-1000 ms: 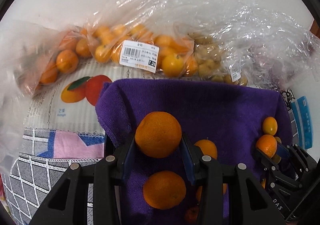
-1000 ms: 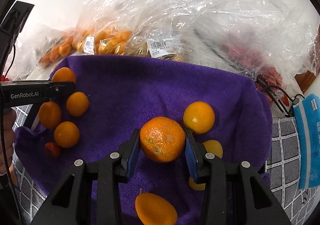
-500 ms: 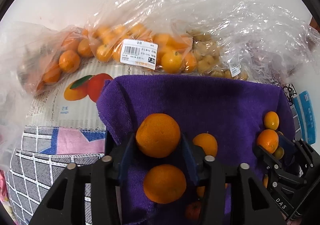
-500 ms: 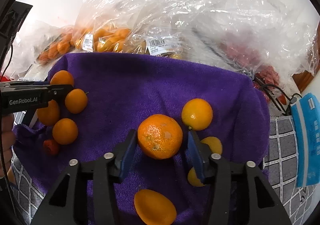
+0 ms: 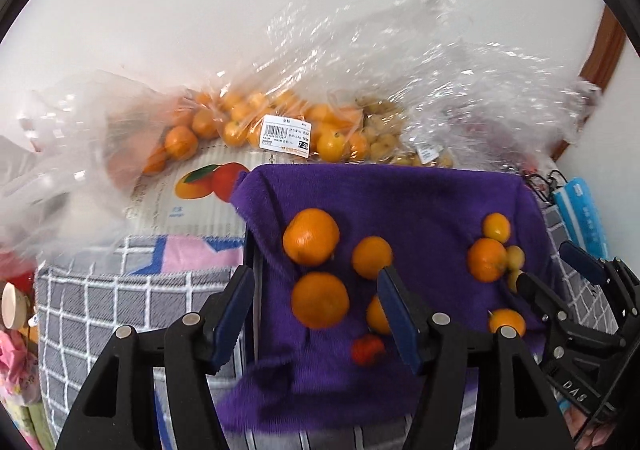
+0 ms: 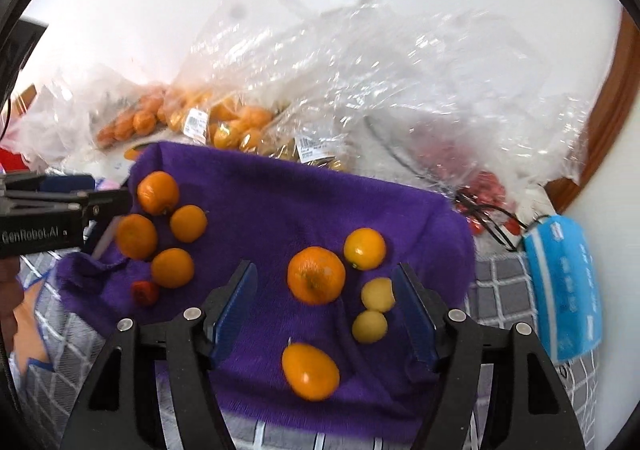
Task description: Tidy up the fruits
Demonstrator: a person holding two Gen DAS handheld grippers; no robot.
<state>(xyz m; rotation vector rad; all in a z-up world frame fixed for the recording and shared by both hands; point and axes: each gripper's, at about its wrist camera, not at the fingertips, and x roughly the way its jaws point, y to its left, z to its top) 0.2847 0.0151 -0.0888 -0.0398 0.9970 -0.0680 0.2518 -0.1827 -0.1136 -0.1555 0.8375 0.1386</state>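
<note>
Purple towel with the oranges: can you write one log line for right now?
left hand-held gripper: open | right hand-held gripper: open | oranges: on purple towel

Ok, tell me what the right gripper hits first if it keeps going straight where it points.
Probably the big orange lying on the purple towel: it sits between the open right gripper fingers, just ahead. Depth is hard to judge here.

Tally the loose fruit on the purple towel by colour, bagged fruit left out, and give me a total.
On the purple towel:
orange fruits: 7 (one leans yellow)
pale yellow fruits: 2
red fruit: 1
Total: 10
</note>
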